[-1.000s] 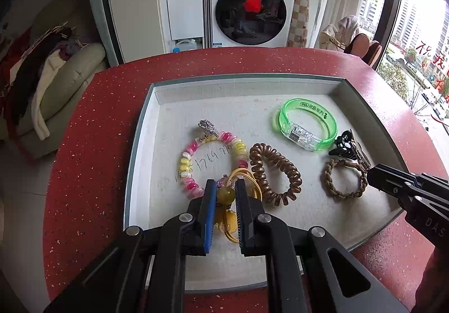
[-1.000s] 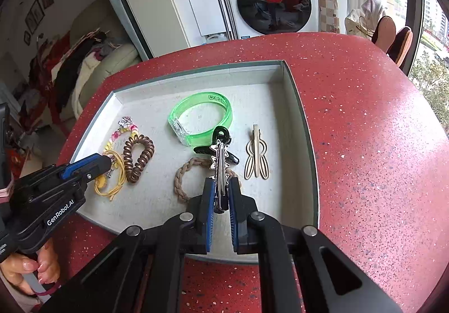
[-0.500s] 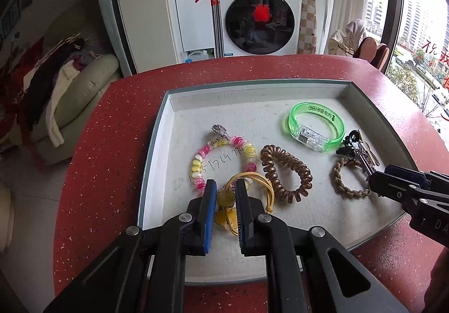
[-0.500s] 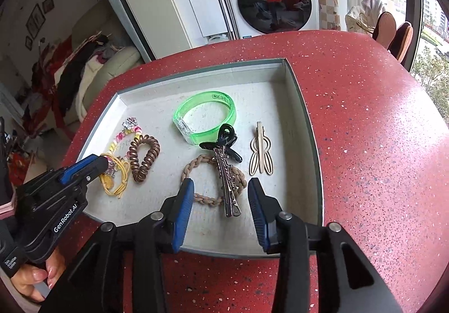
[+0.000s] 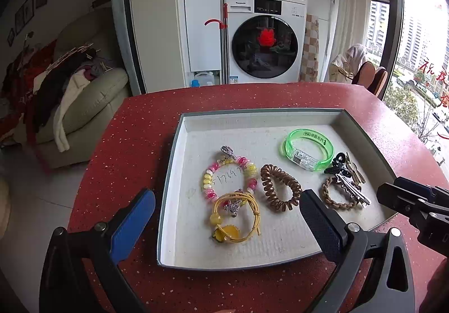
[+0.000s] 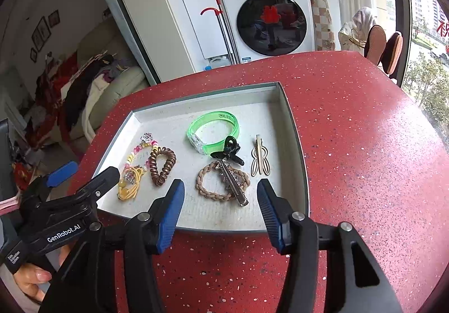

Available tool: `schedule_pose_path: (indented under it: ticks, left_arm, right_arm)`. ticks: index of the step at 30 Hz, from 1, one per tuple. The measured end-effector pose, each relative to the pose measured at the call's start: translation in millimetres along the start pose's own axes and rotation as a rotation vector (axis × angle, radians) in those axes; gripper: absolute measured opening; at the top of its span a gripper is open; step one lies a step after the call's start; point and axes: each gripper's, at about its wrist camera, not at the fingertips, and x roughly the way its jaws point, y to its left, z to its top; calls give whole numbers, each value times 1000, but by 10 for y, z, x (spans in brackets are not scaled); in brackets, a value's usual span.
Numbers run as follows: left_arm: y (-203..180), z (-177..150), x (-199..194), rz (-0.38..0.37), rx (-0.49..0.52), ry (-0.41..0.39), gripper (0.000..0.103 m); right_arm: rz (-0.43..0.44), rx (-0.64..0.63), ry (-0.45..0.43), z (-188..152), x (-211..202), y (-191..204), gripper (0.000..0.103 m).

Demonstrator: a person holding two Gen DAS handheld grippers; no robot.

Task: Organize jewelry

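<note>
Both hand-held grippers, left and right, are found spread apart and empty, their jaws having just been opening, above the near edge of the grey tray; the braided bracelet is crossed by the silver star hair clip, long axis pointing toward the right gripper.

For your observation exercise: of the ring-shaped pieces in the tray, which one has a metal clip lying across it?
The tan braided ring. A silver star clip lies across it; the other rings carry no clip.
</note>
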Motion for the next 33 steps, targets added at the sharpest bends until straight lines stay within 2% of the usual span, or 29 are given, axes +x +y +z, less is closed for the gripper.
schedule_pose_path:
  ticks: [5,16,22,33]
  left_arm:
    - [7,-152,-169,21,-13,-14,103]
    - [-24,-537,-442,80,-40,-61,103]
    - [0,-591,-438,90,-74,-55,103]
    - [-41,-643,-435,106,-58,-52,103]
  right_arm:
    - [-31,-32,-51,-150,-122,67,81]
    - [-108,-67,-145,-507,-294,111,85]
    - [-143,-68,-171,-577,-365,82,85]
    - [-147,-97,-178,-579,-407,120,85]
